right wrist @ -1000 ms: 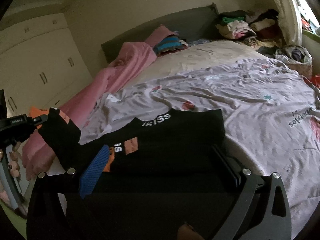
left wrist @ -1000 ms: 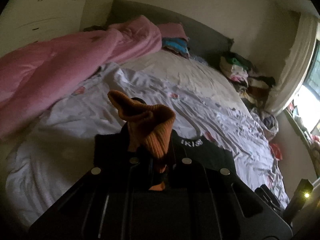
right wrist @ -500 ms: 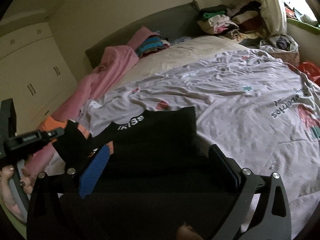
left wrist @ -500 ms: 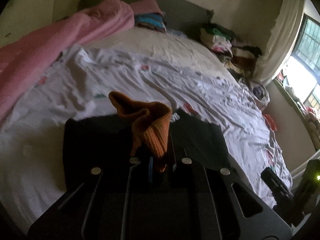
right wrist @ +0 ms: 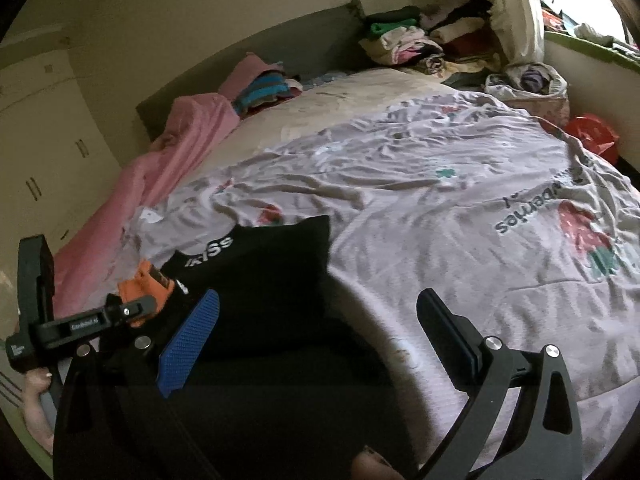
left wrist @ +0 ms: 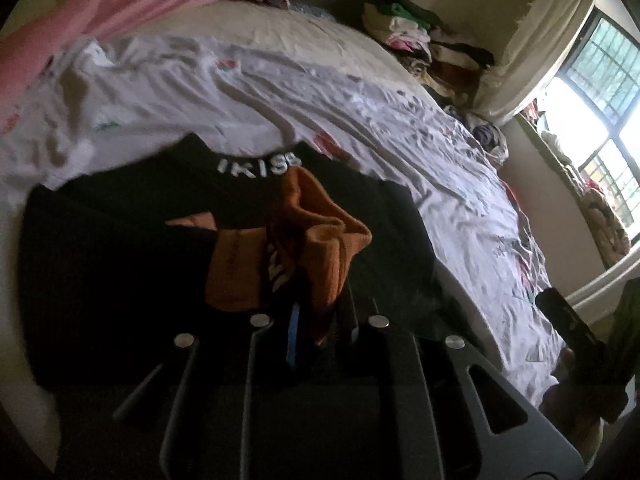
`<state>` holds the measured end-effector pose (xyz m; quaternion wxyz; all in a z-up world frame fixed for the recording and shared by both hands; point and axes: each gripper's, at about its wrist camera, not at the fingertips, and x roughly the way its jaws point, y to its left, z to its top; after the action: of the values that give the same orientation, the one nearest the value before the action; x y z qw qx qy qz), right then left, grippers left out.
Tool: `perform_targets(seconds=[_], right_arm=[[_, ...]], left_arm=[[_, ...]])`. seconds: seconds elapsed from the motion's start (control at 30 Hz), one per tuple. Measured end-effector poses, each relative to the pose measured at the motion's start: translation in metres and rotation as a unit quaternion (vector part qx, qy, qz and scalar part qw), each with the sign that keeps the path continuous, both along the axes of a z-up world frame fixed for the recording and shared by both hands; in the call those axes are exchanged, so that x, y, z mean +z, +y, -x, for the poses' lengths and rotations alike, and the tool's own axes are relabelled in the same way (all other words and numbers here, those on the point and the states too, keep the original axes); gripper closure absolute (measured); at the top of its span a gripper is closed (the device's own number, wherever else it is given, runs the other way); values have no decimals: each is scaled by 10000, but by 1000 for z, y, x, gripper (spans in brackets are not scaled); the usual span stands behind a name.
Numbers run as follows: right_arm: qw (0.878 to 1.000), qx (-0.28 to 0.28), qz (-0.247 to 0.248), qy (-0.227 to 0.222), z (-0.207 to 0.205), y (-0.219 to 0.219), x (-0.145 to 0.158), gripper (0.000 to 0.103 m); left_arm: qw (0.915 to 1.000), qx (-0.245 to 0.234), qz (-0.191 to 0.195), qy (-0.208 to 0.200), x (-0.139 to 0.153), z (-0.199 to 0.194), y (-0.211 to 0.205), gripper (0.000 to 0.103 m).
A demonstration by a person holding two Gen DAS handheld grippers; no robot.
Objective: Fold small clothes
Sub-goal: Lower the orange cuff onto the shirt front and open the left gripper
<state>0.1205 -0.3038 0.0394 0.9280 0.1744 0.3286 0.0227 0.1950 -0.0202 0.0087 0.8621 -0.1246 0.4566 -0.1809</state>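
**Orange cuff pinched over the black top, right jaws spread**

The left gripper (left wrist: 316, 316) is clenched on the ribbed orange knit cuff (left wrist: 324, 248) of a small black sweater with white lettering at the neck (left wrist: 120, 272); its jaws have just eased apart slightly, yet the cuff sits pinched between them, bunching up ahead of the tips. The cuff hangs over the sweater's chest, just short of the neck edge.

The right gripper (right wrist: 320, 336) stands spread wide and holds nothing. Its blue textured pad (right wrist: 188, 344) lies over the sweater's dark body, while the black finger on the other side sits over bare sheet. The sweater's far straight edge runs just ahead of these jaws.

The sweater lies on a wrinkled pale printed bedsheet (right wrist: 440, 208), which stretches open and flat ahead of and to the right of the right jaws. A pink quilt (right wrist: 160, 168) bounds the left side; piled clothes (right wrist: 420, 44) crowd the far corner by the headboard.
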Motion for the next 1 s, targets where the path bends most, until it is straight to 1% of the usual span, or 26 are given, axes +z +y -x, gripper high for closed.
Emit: perform_targets(seconds=[0.03, 0.1, 0.13, 0.17, 0.2, 0.23, 0.27, 0.33, 0.43, 0.47, 0.5, 0.53, 0.57, 0.6, 0.67, 0.7, 0.73, 0.77, 0.8, 0.9, 0.93, 1.0], right_arm=[[10000, -51, -2, 26, -1, -3, -1, 5], [9999, -122, -1, 61, -2, -6, -3, 5], [9998, -161, 10, 83, -3, -8, -3, 5], [9998, -176, 21, 92, -4, -9, -4, 5], [9998, -193, 42, 102, -5, -10, -4, 5], [9997, -207, 67, 112, -6, -10, -3, 5], [9997, -213, 90, 117, -7, -10, -3, 5], [9996, -225, 108, 134, -12, -10, -3, 5], [9997, -143, 85, 198, -18, -4, -6, 5], [9996, -96, 99, 231, -21, 0, -7, 5], [9996, -2, 108, 270, -24, 6, -9, 5], [9993, 149, 113, 322, -30, 15, -11, 5], [9989, 257, 137, 367, -34, 22, -13, 5], [9983, 377, 172, 407, -39, 30, -15, 5], [9956, 767, 226, 494, -52, 53, -21, 5], [9943, 870, 262, 553, -57, 61, -24, 5], [9925, 1012, 298, 609, -62, 71, -27, 5], [9903, 1188, 334, 643, -69, 83, -31, 6], [9885, 1278, 406, 699, -75, 93, -35, 7], [9824, 1540, 572, 886, -91, 116, -47, 23], [9815, 1544, 599, 963, -94, 120, -51, 23], [9788, 1650, 569, 1074, -101, 129, -61, 25]], left_arm=[[10000, -36, 18, 64, -6, -2, -3, 95], [9998, -135, 76, 127, -12, -3, -6, 90], [9997, -198, 84, 141, -14, -3, -8, 86], [9995, -267, 101, 135, -16, -2, -9, 78], [9993, -333, 138, 122, -16, -1, -10, 74], [9988, -427, 195, 109, -17, 1, -11, 66], [9985, -487, 224, 68, -17, 3, -11, 61], [9983, -533, 243, 24, -17, 5, -11, 60], [9976, -595, 346, -41, -12, 8, -6, 46], [9980, -538, 306, -121, -8, 9, -2, 45], [9985, -446, 232, -194, -5, 9, 3, 45], [9989, -356, 163, -251, -3, 8, 7, 41], [9992, -215, 60, -322, 1, 7, 15, 35], [9993, -109, -27, -360, 2, 6, 20, 32], [9979, 223, -381, -479, 6, 3, 35, 30], [9967, 380, -495, -519, 7, 3, 43, 28], [9949, 595, -578, -568, 8, 2, 54, 23], [9931, 776, -638, -609, 10, 2, 63, 21], [9889, 1064, -789, -669, 11, 2, 76, 20], [9794, 1592, -974, -771, 15, 2, 103, 20], [9755, 1782, -1012, -801, 16, 2, 112, 20], [9691, 2105, -951, -864, 19, 4, 133, 20]])
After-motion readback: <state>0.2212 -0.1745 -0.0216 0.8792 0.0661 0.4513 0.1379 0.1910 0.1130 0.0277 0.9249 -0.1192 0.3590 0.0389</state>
